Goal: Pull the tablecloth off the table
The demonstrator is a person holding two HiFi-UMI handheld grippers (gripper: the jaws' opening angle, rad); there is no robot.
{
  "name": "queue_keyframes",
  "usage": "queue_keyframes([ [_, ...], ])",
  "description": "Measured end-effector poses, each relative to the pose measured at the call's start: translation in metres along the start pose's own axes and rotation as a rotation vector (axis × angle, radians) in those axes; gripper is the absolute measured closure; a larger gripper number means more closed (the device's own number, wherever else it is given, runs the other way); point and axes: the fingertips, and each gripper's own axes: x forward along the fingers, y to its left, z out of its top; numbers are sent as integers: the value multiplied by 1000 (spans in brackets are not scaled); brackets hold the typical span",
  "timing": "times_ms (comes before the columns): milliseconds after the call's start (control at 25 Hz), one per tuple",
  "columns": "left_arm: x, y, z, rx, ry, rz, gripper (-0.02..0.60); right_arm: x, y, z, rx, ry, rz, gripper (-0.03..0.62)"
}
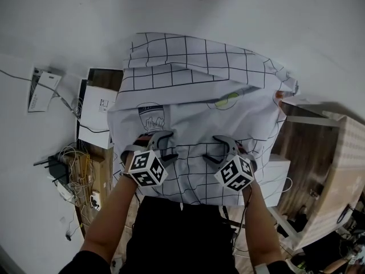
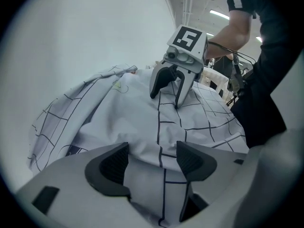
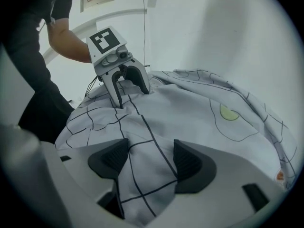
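Observation:
The tablecloth (image 1: 194, 90), white with a black grid and small drawings, hangs bunched and crumpled in front of me, its right side lying over the corner of the wooden table (image 1: 311, 147). My left gripper (image 1: 163, 146) and right gripper (image 1: 223, 150) rest side by side on its near part. In the left gripper view the left gripper (image 2: 152, 156) stands open, and a loose fold of tablecloth (image 2: 142, 122) lies between the pads. The right gripper (image 3: 149, 158) is open too, with a gridded fold (image 3: 142, 141) between its pads. Each gripper view shows the other gripper, the right (image 2: 167, 96) and the left (image 3: 132, 96), touching the cloth.
A white box (image 1: 97, 116) on a dark stand, a white device (image 1: 44, 90) on the floor and a tangle of cables (image 1: 74, 170) lie at the left. The person's dark trousers (image 1: 182, 233) fill the bottom middle. The table's white frame (image 1: 285, 221) stands at the right.

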Motion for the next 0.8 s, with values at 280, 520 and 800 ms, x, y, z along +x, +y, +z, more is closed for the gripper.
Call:
queue_keyframes([
  [280, 0, -8, 3, 0, 21, -25, 363, -3, 0, -1, -19, 13, 6, 383],
  [520, 2, -14, 4, -40, 32, -70, 534, -5, 5, -6, -35, 39, 11, 538],
  [800, -5, -15, 14, -69, -10, -77, 558, -16, 8, -1, -17, 22, -9, 572],
])
